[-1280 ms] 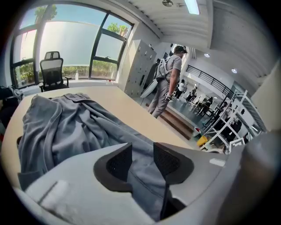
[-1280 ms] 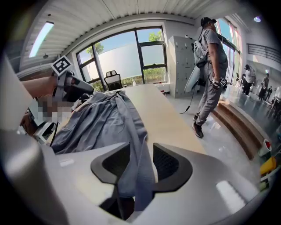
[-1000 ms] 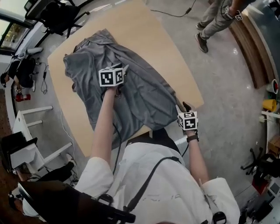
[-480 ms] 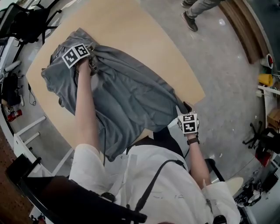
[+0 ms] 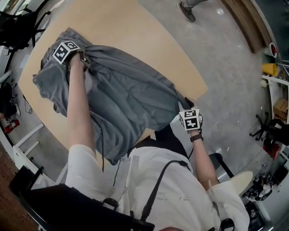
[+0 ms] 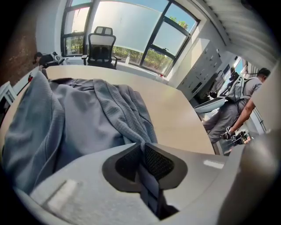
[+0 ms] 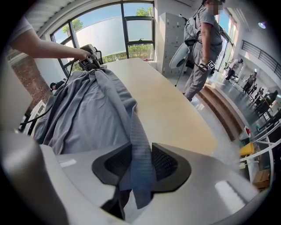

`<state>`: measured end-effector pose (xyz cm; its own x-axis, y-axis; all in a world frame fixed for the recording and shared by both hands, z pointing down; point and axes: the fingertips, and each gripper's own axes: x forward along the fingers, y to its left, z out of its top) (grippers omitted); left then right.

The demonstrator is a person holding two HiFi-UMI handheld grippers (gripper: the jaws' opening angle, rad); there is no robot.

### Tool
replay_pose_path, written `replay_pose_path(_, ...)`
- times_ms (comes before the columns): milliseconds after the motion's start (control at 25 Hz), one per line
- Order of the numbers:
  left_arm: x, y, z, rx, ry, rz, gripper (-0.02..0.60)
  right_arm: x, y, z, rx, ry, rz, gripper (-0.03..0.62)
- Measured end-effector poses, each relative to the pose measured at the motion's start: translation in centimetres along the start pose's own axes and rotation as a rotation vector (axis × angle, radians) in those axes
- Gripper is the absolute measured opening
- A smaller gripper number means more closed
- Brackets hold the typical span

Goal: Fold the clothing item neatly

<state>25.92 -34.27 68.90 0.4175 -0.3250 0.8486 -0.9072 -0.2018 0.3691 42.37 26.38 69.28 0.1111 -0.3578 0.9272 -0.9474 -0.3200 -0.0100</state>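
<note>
- While the speckled grey floor (image 5: 235, 67) lay bare along the table's right side, a passer-by's shoe (image 5: 186, 11) stood at its far end.
- Smooth and pale, the wooden table (image 5: 135, 27) had a rounded outline. Its far and right parts were uncovered, with free room there beyond the cloth.
- Soft and finely ribbed, the grey garment (image 5: 131, 99) sprawled crumpled over the table's left and near parts. It ran from the far-left edge to the near-right corner, and its near border drooped over the table edge by the person's body.
- Beyond the table's far side stood a black office chair (image 6: 101, 44) with a headrest, in front of tall windows (image 6: 131, 30).
- At the garment's far-left end, the left gripper (image 6: 143, 147) had just been closing its jaws, and they were clamped on a thin fold of the cloth.
- At the near-right corner, the right gripper (image 7: 141, 154) had just been closing a little too. Its dark, mesh-textured pads (image 7: 164, 161) pinched a ribbed strip of the garment's edge, which hung down between them.
</note>
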Motion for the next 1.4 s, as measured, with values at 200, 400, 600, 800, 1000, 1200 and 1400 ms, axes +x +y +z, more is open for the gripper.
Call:
replay_pose_path(200,-2.1,0.6,-0.1,0.029,-0.02,-0.04,0.023,-0.8,0.0,0.0,-0.014,0.027,0.008,0.028)
replay_pose_path(400,-6.2,0.7,0.8,0.018,-0.052,-0.164,0.021,-5.0,1.6,0.9,-0.067,-0.059,0.156,0.028)
replay_pose_path(600,-11.4,5.6,3.6,0.147,-0.08,-0.113,0.021,-12.8,9.1,3.0,-0.104,-0.192,0.672,0.028)
replay_pose_path(800,-13.6,11.9,5.7,0.369,-0.024,0.058,0.023,-17.6,18.5,3.5,-0.122,-0.14,1.139,0.026)
replay_pose_path(1000,-12.9,16.1,5.3,0.384,-0.009,0.129,0.09,-15.3,27.9,1.4,-0.372,0.002,1.243,0.04)
replay_pose_path(1200,-15.2,16.8,2.9,0.319,-0.105,0.072,0.146,-10.7,33.5,-2.7,-0.576,0.135,1.193,0.177)
replay_pose_path(1400,-21.1,15.7,-3.4,0.28,-0.175,0.032,0.146,-10.2,32.1,-2.6,-0.781,0.079,1.08,0.31)
